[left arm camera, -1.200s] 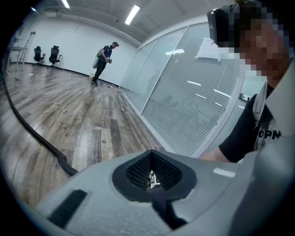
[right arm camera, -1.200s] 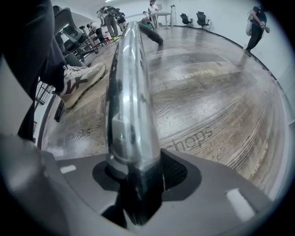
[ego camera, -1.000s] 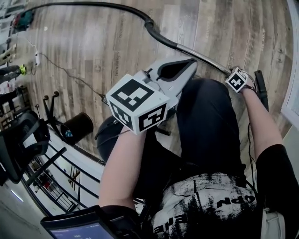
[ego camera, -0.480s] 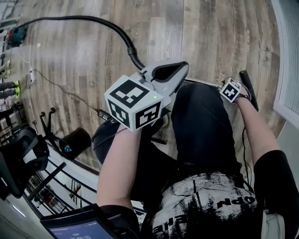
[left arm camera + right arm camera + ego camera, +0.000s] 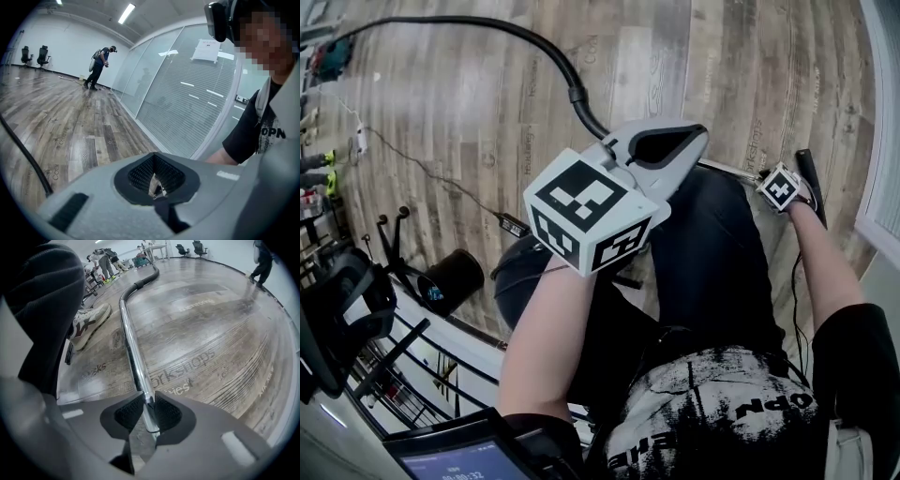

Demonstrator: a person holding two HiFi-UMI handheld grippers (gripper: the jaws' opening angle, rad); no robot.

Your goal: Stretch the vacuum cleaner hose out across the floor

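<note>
The black ribbed vacuum hose (image 5: 441, 21) runs from the far left across the wood floor and curves down to a cuff (image 5: 577, 94). There it joins a chrome wand (image 5: 727, 169), which lies along the floor (image 5: 131, 343) with the hose (image 5: 150, 275) beyond it. My right gripper (image 5: 147, 411) points steeply down. Its jaws have just been closing, and both pads now press on the wand's near end. In the head view this gripper (image 5: 773, 183) sits at the right by my leg. My left gripper (image 5: 661, 142) is raised mid-frame, shut and empty (image 5: 154, 180).
A thin cable (image 5: 441, 178) crosses the floor to a black cylinder (image 5: 450, 279). A black bar (image 5: 811, 183) lies beside the right gripper. My shoe (image 5: 89, 322) stands left of the wand. A glass wall (image 5: 187, 93) runs along the right, and people stand far off.
The hose's bend has drawn in toward the left gripper and its curve has tightened. The right gripper has stayed at the wand's end.
</note>
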